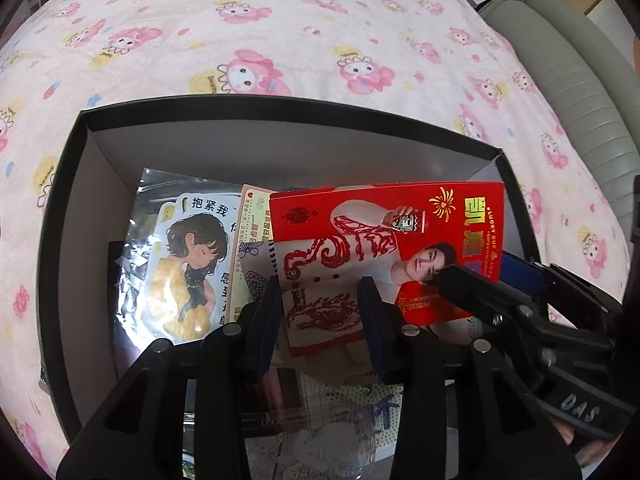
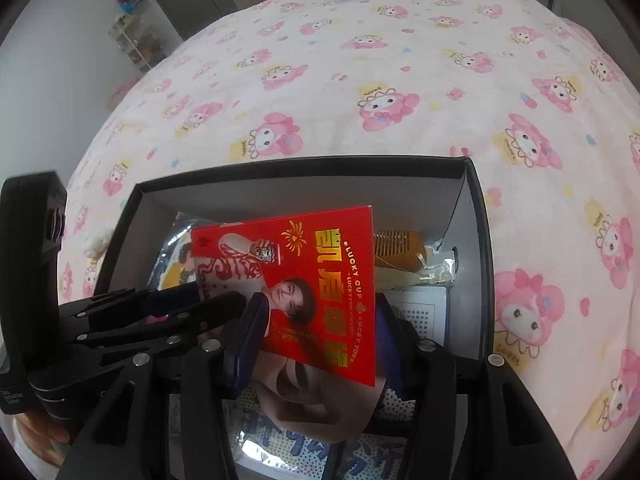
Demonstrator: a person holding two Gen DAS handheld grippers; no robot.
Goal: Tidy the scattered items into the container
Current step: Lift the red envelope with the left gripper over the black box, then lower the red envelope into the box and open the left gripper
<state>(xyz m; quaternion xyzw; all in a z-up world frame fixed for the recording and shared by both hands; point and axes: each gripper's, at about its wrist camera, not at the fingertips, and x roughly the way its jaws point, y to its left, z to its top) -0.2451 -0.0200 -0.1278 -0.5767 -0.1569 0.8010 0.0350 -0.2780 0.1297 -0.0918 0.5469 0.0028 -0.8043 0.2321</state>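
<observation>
From the left wrist, the left gripper (image 1: 322,316) points down into the black box (image 1: 60,208), its jaws partly apart with the red card (image 1: 384,252) lying across the gap; whether the pads press its edges I cannot tell. Left of the jaws sits a glossy sticker sheet (image 1: 184,256), already in the box, and to the right the right gripper (image 1: 480,276) reaches in over the card's corner. From the right wrist, the right gripper (image 2: 320,324) straddles the same red card (image 2: 320,280), jaws fairly wide and close beside its edges, though a true grip is unclear; the left gripper (image 2: 200,300) comes in from the left. Beyond the right jaw lie a tan comb-like item (image 2: 396,244) and a white sheet (image 2: 420,312). This looks like the placing step: next, both jaws should free the card and lift clear.
</observation>
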